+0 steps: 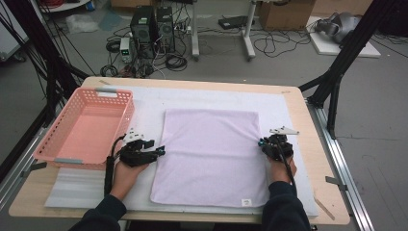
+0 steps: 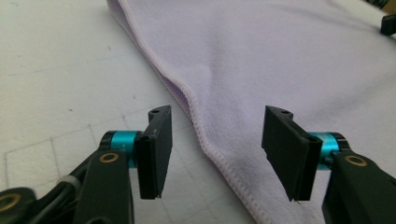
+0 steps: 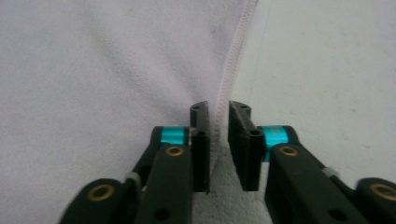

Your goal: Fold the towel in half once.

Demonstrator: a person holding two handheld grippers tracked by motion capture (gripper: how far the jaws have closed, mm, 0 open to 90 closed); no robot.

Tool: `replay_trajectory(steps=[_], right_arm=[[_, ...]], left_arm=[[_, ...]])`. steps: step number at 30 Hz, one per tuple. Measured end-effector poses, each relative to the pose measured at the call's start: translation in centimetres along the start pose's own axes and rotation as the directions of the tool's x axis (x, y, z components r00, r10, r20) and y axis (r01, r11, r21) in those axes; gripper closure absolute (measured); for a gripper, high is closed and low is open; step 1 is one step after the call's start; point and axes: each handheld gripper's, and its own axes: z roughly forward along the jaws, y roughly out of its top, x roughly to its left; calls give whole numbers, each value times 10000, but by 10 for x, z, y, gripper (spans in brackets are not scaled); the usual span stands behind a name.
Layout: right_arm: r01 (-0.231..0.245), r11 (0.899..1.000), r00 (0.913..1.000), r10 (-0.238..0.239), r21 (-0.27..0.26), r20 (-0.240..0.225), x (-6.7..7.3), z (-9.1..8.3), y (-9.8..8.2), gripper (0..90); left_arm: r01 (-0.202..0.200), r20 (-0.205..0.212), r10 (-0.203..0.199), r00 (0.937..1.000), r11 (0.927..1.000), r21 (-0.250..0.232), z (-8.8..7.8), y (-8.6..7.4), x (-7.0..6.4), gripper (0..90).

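Cloth: a pale lilac square microfibre towel is laid flat in the middle of the table, its hemmed edges unfolded and a small white label seen at the near edge.
Left hand-held gripper: the jaws are spread wide, the towel's left hem is framed between them, and nothing is pinched.
Right hand-held gripper: the jaws are drawn nearly together astride the towel's right hem; whether the hem is truly clamped cannot be told, though a thin gap is seen.
Progress: judged to be at the very start; both side edges are being addressed, no fold is made yet, and the lifting and folding are all left.
Basket: a salmon-pink slotted plastic basket is stood at the left of the table, just beside the towel's side and apart from it.
Surface: a light wooden table is covered by a white padded mat.
Room: a grey floor is strewn with black cables, computer towers and cardboard boxes.
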Motion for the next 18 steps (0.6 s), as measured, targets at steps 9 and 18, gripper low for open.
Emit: replay_trajectory(steps=[9,18], right_arm=[[-267,9881,9949,115,-1516,-1002,-22,-52,-25,436],[539,9735,9797,-946,-2221,-1766,-22,-80,-33,182]], left_arm=[[306,1232,-162,9922,9928,-1160,-11,5,2,303],[-25,1050,194,9943,9873,-1587,-17,7,-1,137]])
